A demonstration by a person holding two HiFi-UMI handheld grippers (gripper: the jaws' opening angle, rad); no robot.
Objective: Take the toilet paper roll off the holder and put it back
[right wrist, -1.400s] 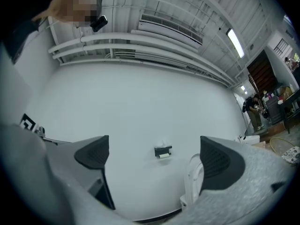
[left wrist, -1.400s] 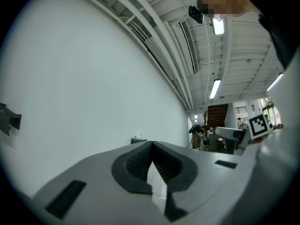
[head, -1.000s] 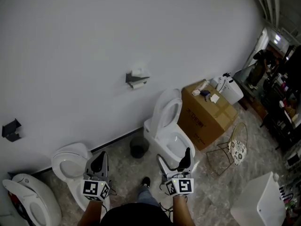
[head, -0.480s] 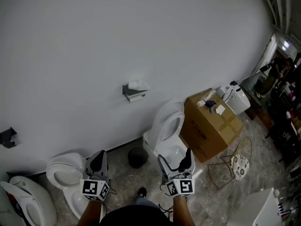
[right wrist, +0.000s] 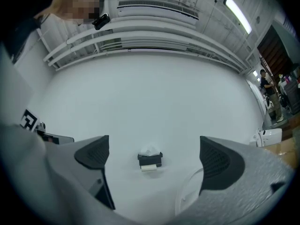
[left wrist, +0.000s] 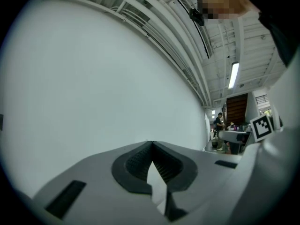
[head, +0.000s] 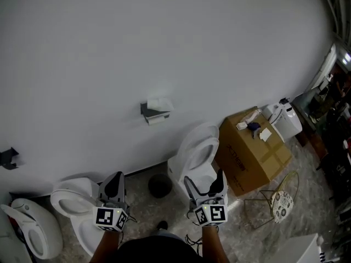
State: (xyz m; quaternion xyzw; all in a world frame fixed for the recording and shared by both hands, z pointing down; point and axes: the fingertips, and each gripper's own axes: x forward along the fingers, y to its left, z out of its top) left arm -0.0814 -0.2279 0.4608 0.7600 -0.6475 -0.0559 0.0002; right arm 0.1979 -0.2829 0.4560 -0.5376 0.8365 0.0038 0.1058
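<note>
Since a second ago the holder (head: 154, 112) has slid lower in the head view and the cardboard box (head: 253, 153) has drifted right, while both grippers hang at the near edge as before. With its jaws pressed together on nothing, the left gripper (head: 114, 181) points at the white wall (head: 164, 43); the right gripper (head: 204, 183) has its jaws wide apart and empty. Far off, the toilet paper roll (right wrist: 149, 168) sits on the holder, up and left of the toilet (head: 198, 151), well apart from both grippers.
</note>
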